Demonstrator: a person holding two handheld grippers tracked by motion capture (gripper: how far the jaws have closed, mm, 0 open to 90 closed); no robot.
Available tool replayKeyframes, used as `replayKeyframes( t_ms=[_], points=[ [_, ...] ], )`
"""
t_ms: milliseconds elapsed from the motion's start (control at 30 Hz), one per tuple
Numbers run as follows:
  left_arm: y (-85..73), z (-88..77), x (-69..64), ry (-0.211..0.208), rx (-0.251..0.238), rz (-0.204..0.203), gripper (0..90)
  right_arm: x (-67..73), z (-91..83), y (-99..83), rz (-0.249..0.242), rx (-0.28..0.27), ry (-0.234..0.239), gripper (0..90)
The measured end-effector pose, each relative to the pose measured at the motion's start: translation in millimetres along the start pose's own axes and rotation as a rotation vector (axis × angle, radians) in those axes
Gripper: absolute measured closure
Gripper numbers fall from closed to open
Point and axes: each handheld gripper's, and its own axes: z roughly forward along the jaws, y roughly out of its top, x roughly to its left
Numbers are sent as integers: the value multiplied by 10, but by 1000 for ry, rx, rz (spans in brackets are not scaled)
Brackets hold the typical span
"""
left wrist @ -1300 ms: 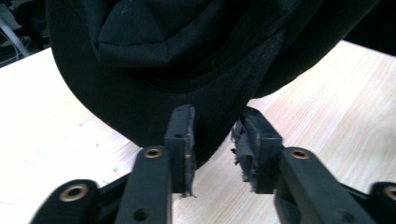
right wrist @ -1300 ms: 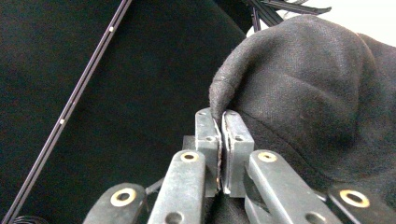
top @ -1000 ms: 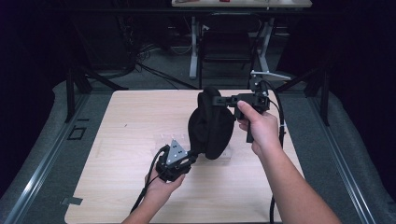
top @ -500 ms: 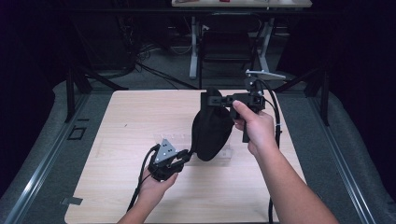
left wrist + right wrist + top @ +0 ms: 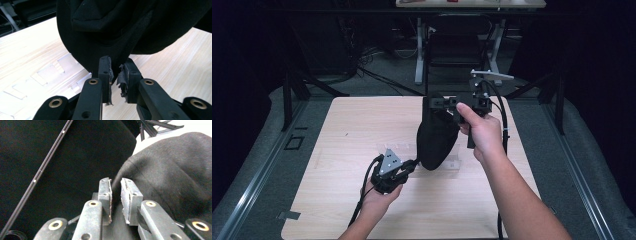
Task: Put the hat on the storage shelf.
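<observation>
A black cloth [image 5: 437, 137] hangs above the light wooden table [image 5: 362, 125]. At its top edge sits my right gripper [image 5: 437, 102], held level. In the right gripper view the cloth [image 5: 170, 175] runs its folded edge into the narrow gap of that gripper [image 5: 115, 185]. Those jaws have just been opening a little, and the cloth still hangs from them. My left gripper [image 5: 414, 162] is low over the table at the cloth's bottom tip. In the left gripper view its jaws [image 5: 117, 67] have just been closing, and the cloth [image 5: 112, 30] is pinched between the frayed pads.
Flat clear plastic pieces [image 5: 50, 72] lie on the table under and beside the cloth, and one shows in the high view [image 5: 452, 165]. Beyond the table's far edge stand a dark chair [image 5: 457, 45] and desk legs. Black cables trail from both grippers.
The cloth has drawn narrower and hangs straighter between the two grippers. My left hand has shifted slightly left. The right hand has hardly moved.
</observation>
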Motion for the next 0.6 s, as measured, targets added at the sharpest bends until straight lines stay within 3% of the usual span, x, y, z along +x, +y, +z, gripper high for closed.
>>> replayKeyframes(
  t_ms=[267,433,600],
  points=[
    [-26,-23,9,34,17,27,833,50,-80,1,-30,-4,-15,772],
    [-73,-31,5,62,29,59,844,29,-126,5,-31,-9,-17,769],
    [-116,-38,22,70,40,65,845,18,-147,-1,-31,-10,-19,764]
  ],
)
